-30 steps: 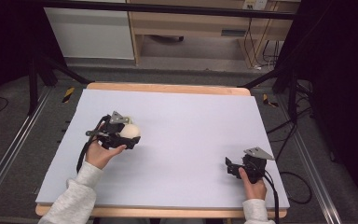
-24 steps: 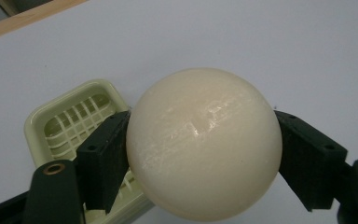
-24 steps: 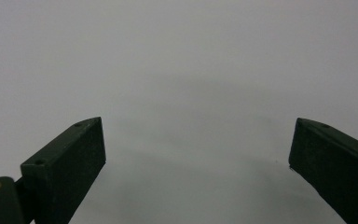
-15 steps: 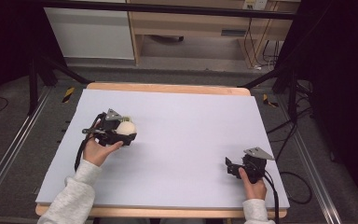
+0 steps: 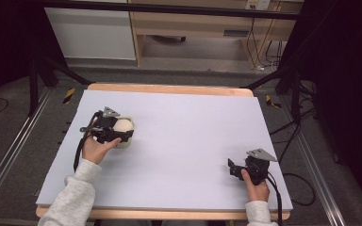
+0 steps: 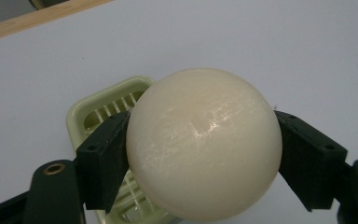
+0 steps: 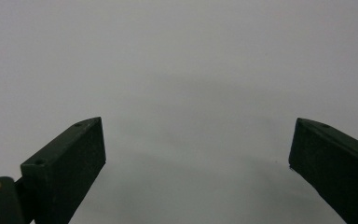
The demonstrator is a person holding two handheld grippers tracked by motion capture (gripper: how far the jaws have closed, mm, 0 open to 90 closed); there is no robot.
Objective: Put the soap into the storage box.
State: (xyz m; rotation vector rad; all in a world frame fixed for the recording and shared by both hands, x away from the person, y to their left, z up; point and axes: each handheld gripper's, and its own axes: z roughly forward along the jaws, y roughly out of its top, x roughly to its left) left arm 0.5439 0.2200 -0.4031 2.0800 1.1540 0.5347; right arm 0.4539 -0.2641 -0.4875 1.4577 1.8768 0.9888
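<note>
One cream ball [image 6: 204,144], clenched in the left tool [image 5: 118,132], has shifted leftward over the slotted dish [image 6: 103,121], nearly ready to set down, while the right tool [image 5: 235,168] idles released.

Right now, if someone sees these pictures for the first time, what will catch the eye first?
First, the glossy cream ball clamped between the black jaws of the left gripper, at the left side of the white table. Just behind and under the ball sits a pale green slatted soap dish. At the near right edge, the right gripper rests with its jaws wide apart and nothing between them.
</note>
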